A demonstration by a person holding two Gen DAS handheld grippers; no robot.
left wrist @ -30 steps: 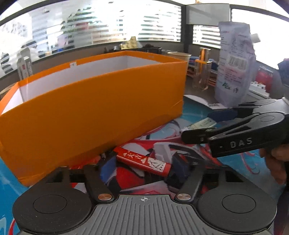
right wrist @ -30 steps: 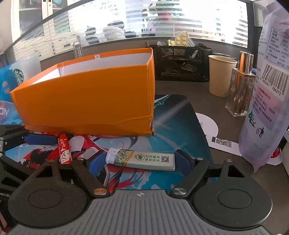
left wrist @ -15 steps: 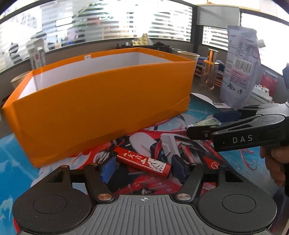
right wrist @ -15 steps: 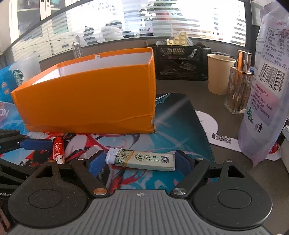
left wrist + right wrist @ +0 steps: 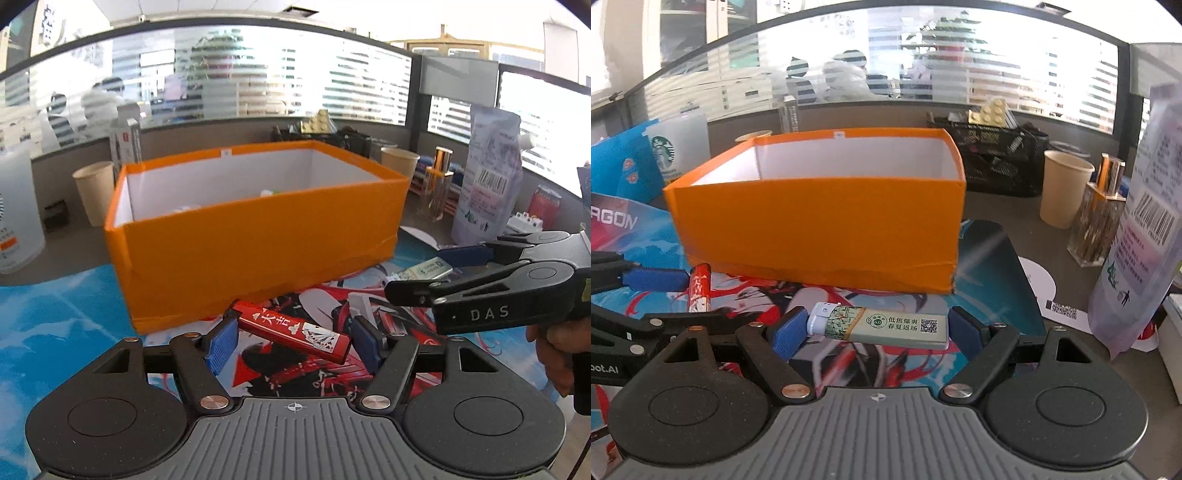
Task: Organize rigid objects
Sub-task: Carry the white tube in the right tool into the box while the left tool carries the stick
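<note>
Gripping red lighter (image 5: 293, 331) crosswise, left gripper (image 5: 293, 341) tilted downward

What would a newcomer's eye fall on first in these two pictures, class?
The big open orange box fills the middle of both views, standing on a bright printed mat. In front of it each gripper holds a lighter crosswise in its jaws: the left gripper a red lighter, the right gripper a pale green lighter.

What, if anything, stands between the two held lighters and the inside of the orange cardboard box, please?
Only the near wall of the orange cardboard box. The red lighter in the left gripper and the pale green lighter in the right gripper sit in front of it, below its rim, so both must rise over it.
</note>
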